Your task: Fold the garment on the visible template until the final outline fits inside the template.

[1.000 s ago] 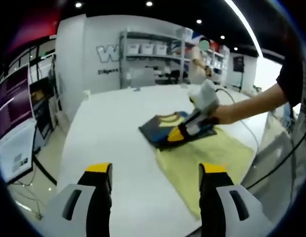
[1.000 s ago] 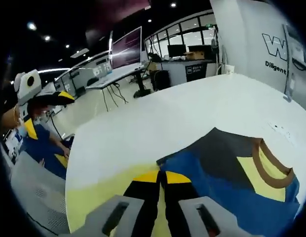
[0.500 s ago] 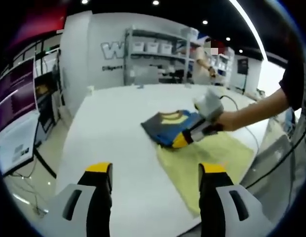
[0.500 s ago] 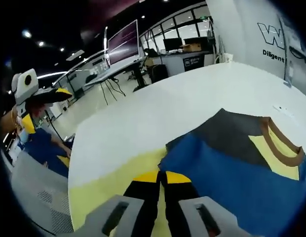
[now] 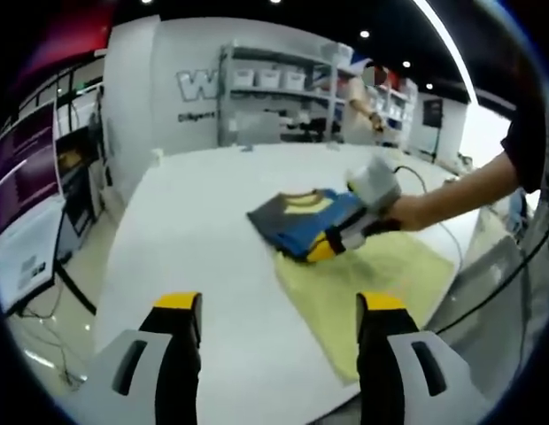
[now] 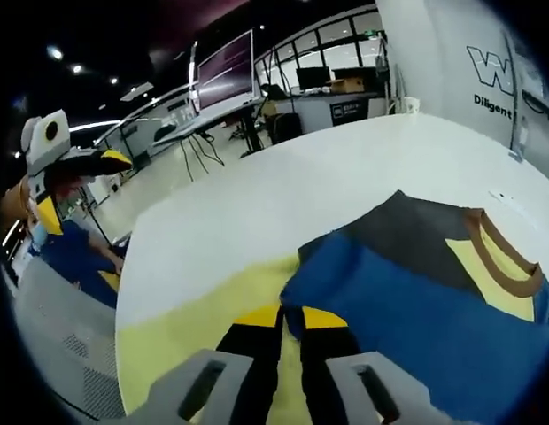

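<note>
Since the earlier frames the shirt (image 5: 298, 219) has shifted a little over the bench (image 5: 195, 230), dragged by the right gripper (image 5: 326, 247); in the left gripper view its near edge now sits at the far corner of the yellow template (image 5: 372, 283) rather than further onto it.

Left gripper (image 5: 279, 305): jaws spread wide, holding nothing, hovering over bare bench on the near side, well apart from the shirt.

Right gripper (image 6: 287, 317): jaws pressed together at the blue edge of the shirt (image 6: 416, 292). They appear to pinch that edge, but the fabric between the tips cannot be made out for certain.

State of task: shirt is folded into a compact rectangle, collar with brown trim facing up. Folding looks largely done. Most of the packet lies on white bench beyond the template, with only its near edge overlapping the yellow.

Remaining, as judged: pull the folded packet fully onto the template and check that the whole outline falls inside its border.
</note>
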